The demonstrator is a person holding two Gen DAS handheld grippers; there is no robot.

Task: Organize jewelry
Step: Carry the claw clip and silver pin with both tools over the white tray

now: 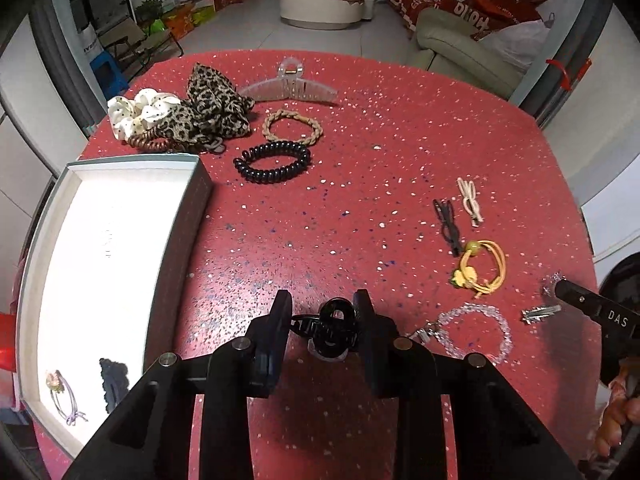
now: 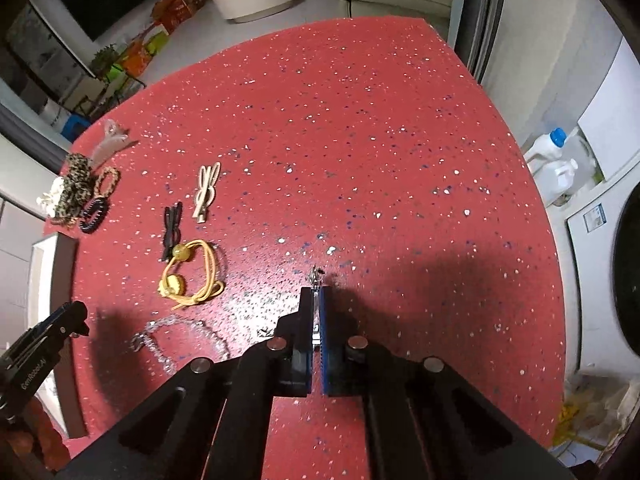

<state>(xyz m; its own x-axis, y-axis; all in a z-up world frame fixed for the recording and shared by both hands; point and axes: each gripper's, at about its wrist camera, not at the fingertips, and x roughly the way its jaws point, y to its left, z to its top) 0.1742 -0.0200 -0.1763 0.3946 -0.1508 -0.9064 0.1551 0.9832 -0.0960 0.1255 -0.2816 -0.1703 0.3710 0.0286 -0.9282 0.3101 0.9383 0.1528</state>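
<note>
Red speckled table (image 1: 360,184); white box (image 1: 40,248) at its left edge. Left gripper (image 1: 323,312) clasps a black claw clip (image 1: 332,330) just right of the box; right gripper (image 2: 315,300) is clenched on a small silver clip (image 2: 316,280) over the table

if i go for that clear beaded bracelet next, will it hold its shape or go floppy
Likely floppy: the beaded bracelet lies in a loose, uneven loop on the red table, so gripped at one point it would probably hang and sag. The metal clasp at one end may swing. Its small glossy beads could slip between the fingers.
</note>
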